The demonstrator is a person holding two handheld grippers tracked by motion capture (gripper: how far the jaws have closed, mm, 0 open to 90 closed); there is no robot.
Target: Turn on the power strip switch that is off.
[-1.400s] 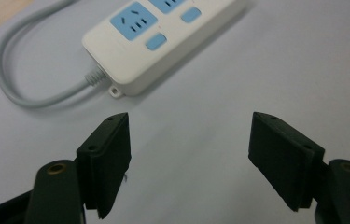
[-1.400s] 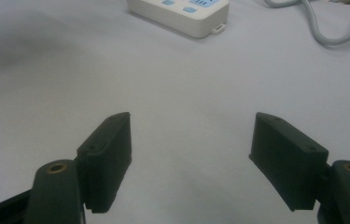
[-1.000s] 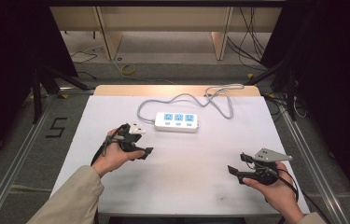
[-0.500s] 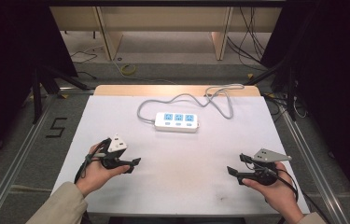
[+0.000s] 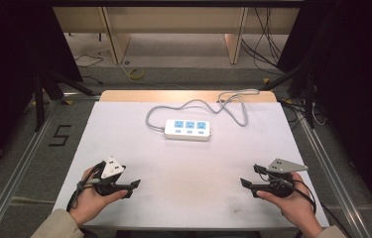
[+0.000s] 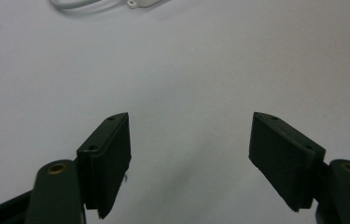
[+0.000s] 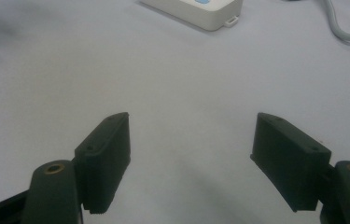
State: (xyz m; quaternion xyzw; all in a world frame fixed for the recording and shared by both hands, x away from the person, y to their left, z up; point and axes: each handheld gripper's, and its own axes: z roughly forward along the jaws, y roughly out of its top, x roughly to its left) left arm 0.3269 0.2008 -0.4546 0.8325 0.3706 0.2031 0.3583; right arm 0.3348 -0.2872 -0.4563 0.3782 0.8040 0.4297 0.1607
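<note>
Power strip [image 5: 187, 130] noted as the one thing on the counter [image 5: 188, 173], and as the farthest; nearest things first. Held the left gripper [image 5: 133, 188] low over the near left part of the counter in the left hand [image 5: 90, 198], tips turned toward the middle. Kept its fingers [image 6: 107, 158] spread wide in the left gripper view, with bare white surface between them and nothing gripped. Held the right gripper [image 5: 249, 175] in the right hand [image 5: 292, 203] over the near right part, mirrored, tips turned inward, the grey three-cornered plate on top. Spread its fingers [image 7: 289, 158] just as wide in the right gripper view, again around bare surface alone. Left the two grippers well apart from each other and from the strip. Farther back, past a broad bare stretch and about midway across the counter, found the white strip lying flat with its three blue socket faces up, touched by neither gripper. Saw one end of it at the top edge of the right gripper view [image 7: 196, 9]. Beyond it, traced the grey cable [image 5: 223, 101] looping to the far edge of the counter.
</note>
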